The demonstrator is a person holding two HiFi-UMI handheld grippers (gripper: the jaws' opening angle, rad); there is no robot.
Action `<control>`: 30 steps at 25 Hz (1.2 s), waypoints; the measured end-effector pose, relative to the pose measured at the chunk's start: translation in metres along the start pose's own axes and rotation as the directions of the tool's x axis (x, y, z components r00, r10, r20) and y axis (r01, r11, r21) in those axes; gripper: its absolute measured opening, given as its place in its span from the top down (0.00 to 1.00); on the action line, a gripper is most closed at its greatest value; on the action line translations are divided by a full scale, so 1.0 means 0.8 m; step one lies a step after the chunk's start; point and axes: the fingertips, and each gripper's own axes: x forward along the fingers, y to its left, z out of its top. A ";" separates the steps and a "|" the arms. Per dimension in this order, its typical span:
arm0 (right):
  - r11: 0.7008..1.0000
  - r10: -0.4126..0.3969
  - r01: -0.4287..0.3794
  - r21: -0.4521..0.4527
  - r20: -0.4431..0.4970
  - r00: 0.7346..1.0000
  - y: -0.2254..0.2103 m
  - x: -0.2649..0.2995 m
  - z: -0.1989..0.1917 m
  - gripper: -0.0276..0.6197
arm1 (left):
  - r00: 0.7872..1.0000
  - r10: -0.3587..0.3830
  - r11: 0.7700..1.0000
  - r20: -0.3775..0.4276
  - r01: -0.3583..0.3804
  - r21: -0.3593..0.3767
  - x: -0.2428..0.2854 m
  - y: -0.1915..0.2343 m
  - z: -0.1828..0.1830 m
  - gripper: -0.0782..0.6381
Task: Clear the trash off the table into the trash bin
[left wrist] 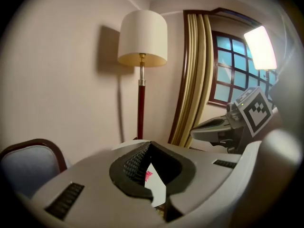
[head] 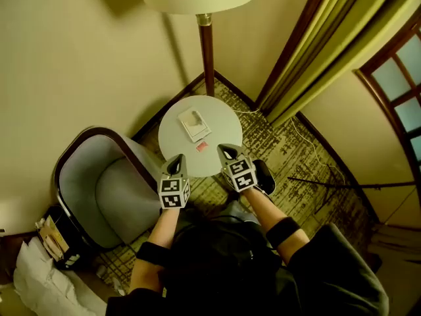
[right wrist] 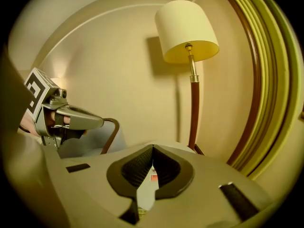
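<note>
**A:** How are the two grippers set?

**B:** The left gripper (left wrist: 151,144) is clenched: its ribbed black pads meet at the tips and nothing is between them. The right gripper (right wrist: 153,148) is the same, pressed together on nothing. From the head view they hang side by side over the near edge of the table, left (head: 176,159) and right (head: 225,150), both apart from the trash.

**A:** Where is the trash?

**B:** It lies on the round white table (head: 217,120). A crumpled white wrapper (head: 195,124) sits near the middle. A small red scrap (head: 202,146) lies just on the near side of it, between the wrapper and the grippers. The scrap also shows through the gap under each pair of pads.

**A:** And around the table?

**B:** A grey armchair (head: 105,189) with a dark wooden frame stands to its left. A floor lamp (head: 206,45) with a cream shade stands behind it, against the wall. Yellow-green curtains (head: 316,51) hang to the right, beside a paned window (head: 401,78). At lower left, past the armchair, a dark container (head: 59,239) holds papers; I cannot tell whether it is the bin.
</note>
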 end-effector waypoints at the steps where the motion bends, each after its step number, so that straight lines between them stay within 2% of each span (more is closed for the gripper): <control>1: 1.000 0.025 -0.025 -0.002 0.002 1.000 0.013 0.007 0.006 0.96 | 1.000 0.017 1.000 0.002 -0.017 -0.017 -0.010 0.010 0.000 0.89; 4: 0.997 0.078 -0.078 -0.024 -0.005 0.997 0.045 0.021 0.014 0.96 | 0.997 0.078 0.996 0.010 -0.077 -0.046 -0.028 0.045 -0.017 0.89; 6: 0.994 0.096 -0.097 -0.044 -0.015 0.995 0.057 0.029 0.016 0.96 | 0.996 0.092 0.993 0.019 -0.090 -0.074 -0.036 0.058 -0.019 0.89; 9: 0.993 0.107 -0.109 -0.053 -0.027 0.994 0.071 0.035 0.019 0.96 | 0.996 0.091 0.990 0.018 -0.088 -0.112 -0.046 0.065 -0.017 0.89; 15: 0.994 0.104 -0.106 -0.036 -0.043 0.994 0.083 0.034 0.020 0.95 | 0.999 0.043 0.995 0.003 -0.043 -0.094 -0.044 0.066 -0.019 0.89; 19: 0.995 0.088 -0.090 -0.035 -0.044 0.995 0.071 0.033 0.008 0.95 | 1.000 0.022 0.994 0.002 -0.022 -0.104 -0.038 0.059 -0.015 0.89; 30: 0.995 0.094 -0.095 -0.014 -0.056 0.994 0.038 0.022 -0.003 0.95 | 0.999 0.050 0.995 -0.017 -0.051 -0.084 -0.012 0.038 -0.023 0.89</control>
